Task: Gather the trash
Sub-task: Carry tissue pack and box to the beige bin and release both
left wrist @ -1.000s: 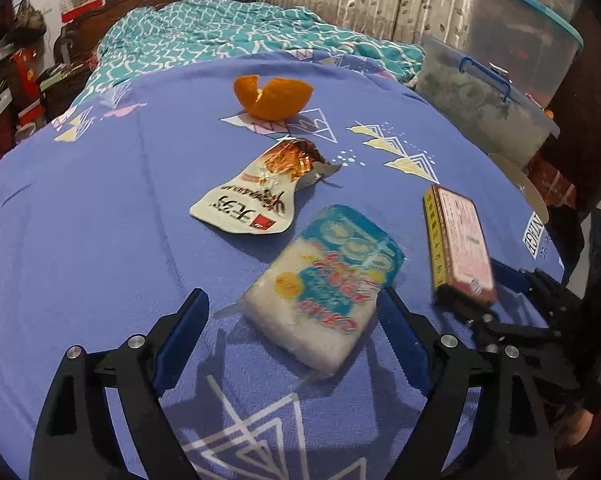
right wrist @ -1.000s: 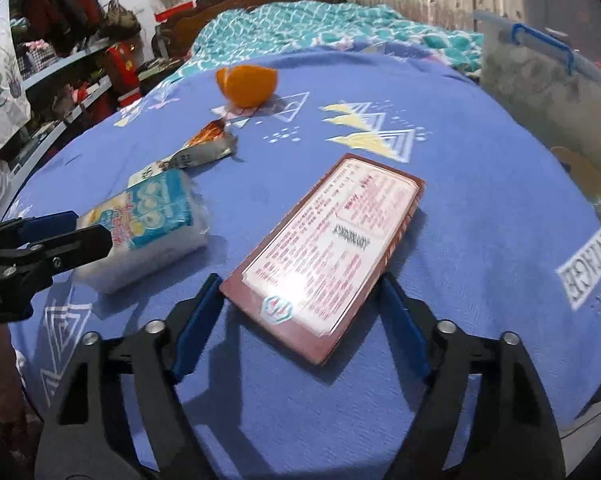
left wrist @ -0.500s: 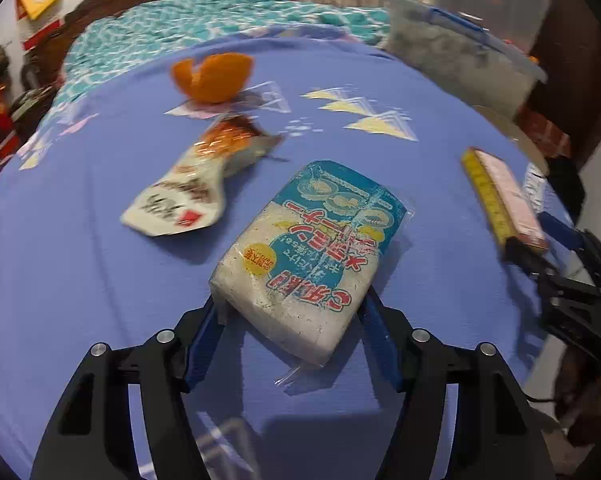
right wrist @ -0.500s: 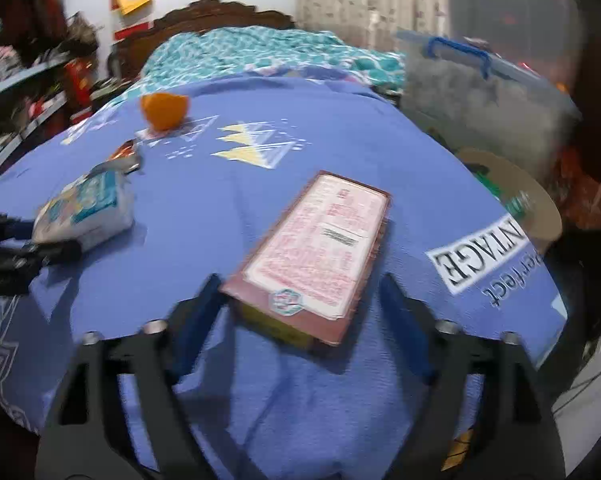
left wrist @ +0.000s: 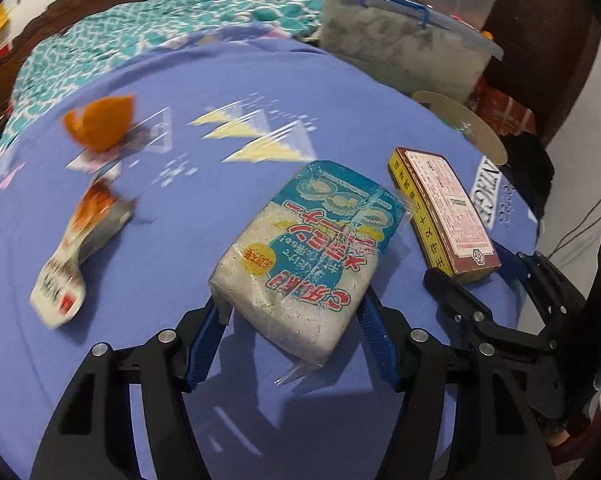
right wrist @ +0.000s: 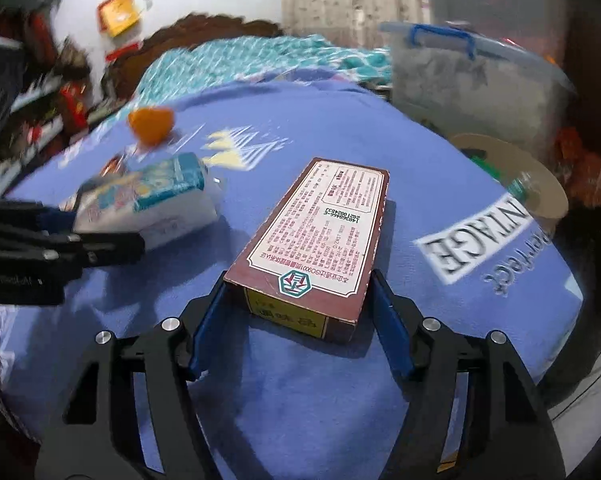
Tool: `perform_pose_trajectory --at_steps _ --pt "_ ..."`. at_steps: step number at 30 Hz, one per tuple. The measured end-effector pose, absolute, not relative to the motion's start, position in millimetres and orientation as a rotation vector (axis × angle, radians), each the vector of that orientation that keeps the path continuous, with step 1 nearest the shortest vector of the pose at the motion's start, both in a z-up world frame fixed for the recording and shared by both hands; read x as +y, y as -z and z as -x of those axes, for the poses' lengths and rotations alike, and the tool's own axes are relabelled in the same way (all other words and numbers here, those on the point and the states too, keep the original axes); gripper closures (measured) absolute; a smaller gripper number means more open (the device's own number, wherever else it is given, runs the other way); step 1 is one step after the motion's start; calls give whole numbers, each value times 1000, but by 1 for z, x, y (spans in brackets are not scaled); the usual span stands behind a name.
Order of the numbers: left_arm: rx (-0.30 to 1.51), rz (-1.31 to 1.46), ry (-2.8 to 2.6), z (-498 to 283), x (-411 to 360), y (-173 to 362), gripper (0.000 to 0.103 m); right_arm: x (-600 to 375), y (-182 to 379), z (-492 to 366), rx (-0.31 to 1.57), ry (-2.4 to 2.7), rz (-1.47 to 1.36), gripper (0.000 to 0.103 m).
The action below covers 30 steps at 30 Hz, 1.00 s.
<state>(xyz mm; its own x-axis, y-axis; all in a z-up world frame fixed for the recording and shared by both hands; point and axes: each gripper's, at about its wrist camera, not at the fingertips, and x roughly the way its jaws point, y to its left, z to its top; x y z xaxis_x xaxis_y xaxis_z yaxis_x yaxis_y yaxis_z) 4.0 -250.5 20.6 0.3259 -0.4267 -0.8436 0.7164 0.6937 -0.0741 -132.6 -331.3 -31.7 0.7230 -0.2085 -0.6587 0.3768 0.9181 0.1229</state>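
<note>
My left gripper (left wrist: 290, 320) is shut on a white and teal sponge packet (left wrist: 312, 248) and holds it lifted over the blue bedspread (left wrist: 204, 208). My right gripper (right wrist: 298, 304) is shut on a brown and yellow carton (right wrist: 320, 240) and holds it raised. The carton also shows in the left wrist view (left wrist: 444, 208), and the packet in the right wrist view (right wrist: 148, 204). An orange peel (left wrist: 100, 124) and a torn snack wrapper (left wrist: 76, 248) lie on the bedspread at the left.
A clear storage bin with a blue handle (left wrist: 404, 48) stands past the bed's right edge, with a round cardboard disc (left wrist: 460, 124) beside it. A teal patterned quilt (left wrist: 132, 44) and a dark wooden headboard (right wrist: 204, 40) are at the far end. Cluttered shelves (right wrist: 32, 100) line the left.
Both grippers closed on their items and lifted them off the bedspread. Both views swung to the right, towards the bed's edge.
</note>
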Motion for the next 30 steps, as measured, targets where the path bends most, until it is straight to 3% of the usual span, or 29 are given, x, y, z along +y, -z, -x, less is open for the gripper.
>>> perform_pose_trajectory --at_steps 13,22,24,25,26,28,30 --pt "927 -365 975 -25 -416 -59 43 -470 16 161 557 553 -434 35" --pt "963 -394 1066 -42 -543 -55 42 -571 17 152 579 636 -538 35" --pt "960 -403 1068 -43 -563 -53 42 -586 17 148 587 650 -537 33" --pt "958 -399 1069 -44 -572 -52 40 -590 17 146 596 652 -530 28" --pt "956 -387 1077 -45 -583 -51 38 -595 19 140 618 646 -519 15" --pt "963 -392 1092 -46 -599 -45 24 -599 22 139 625 665 -503 14" --pt "959 -429 1046 -45 -608 -38 22 -598 22 145 604 681 -508 14"
